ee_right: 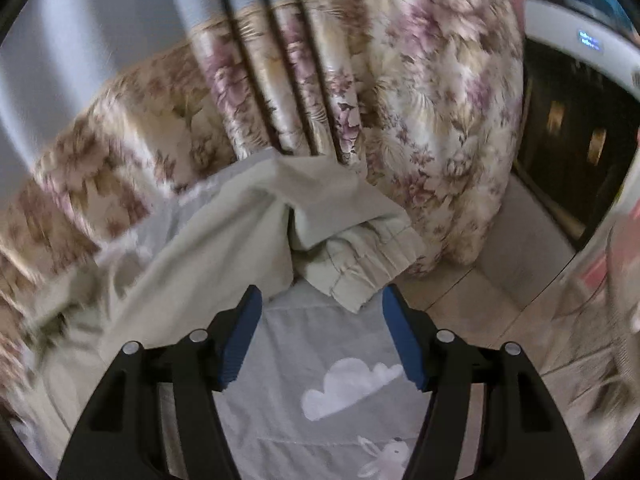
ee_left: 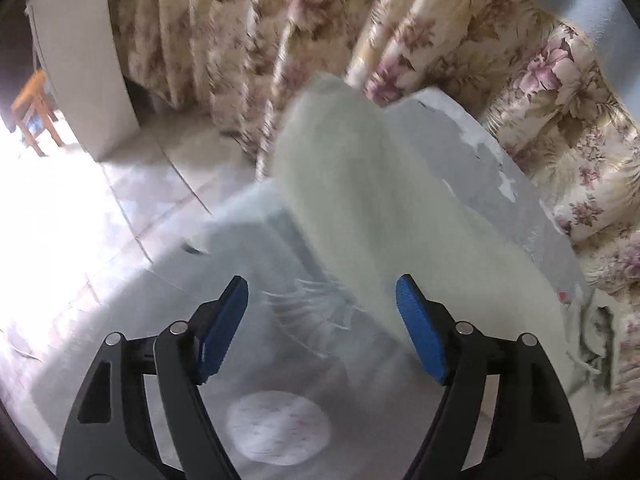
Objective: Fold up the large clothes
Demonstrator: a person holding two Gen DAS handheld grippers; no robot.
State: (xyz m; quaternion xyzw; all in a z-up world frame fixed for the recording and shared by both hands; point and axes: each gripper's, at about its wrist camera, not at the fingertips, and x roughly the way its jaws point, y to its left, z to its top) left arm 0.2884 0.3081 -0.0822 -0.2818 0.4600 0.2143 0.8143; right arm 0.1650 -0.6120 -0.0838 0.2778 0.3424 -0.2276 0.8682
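A pale cream-green garment (ee_left: 360, 184) lies across a grey printed mat (ee_left: 160, 320); in the left wrist view it stretches from the far edge down to the right. My left gripper (ee_left: 322, 300) is open and empty, just above the mat, with the garment's edge by its right finger. In the right wrist view the garment (ee_right: 224, 240) is bunched, with its gathered waistband (ee_right: 372, 256) just ahead. My right gripper (ee_right: 322, 308) is open and empty, close in front of the waistband, over the mat (ee_right: 320, 360).
Floral curtains (ee_left: 280, 40) (ee_right: 400, 120) hang close behind the mat. A white cabinet (ee_left: 80, 60) and a wooden stool (ee_left: 34, 108) stand at the left on a tiled floor (ee_left: 80, 220). A dark-fronted appliance (ee_right: 568, 140) stands at the right.
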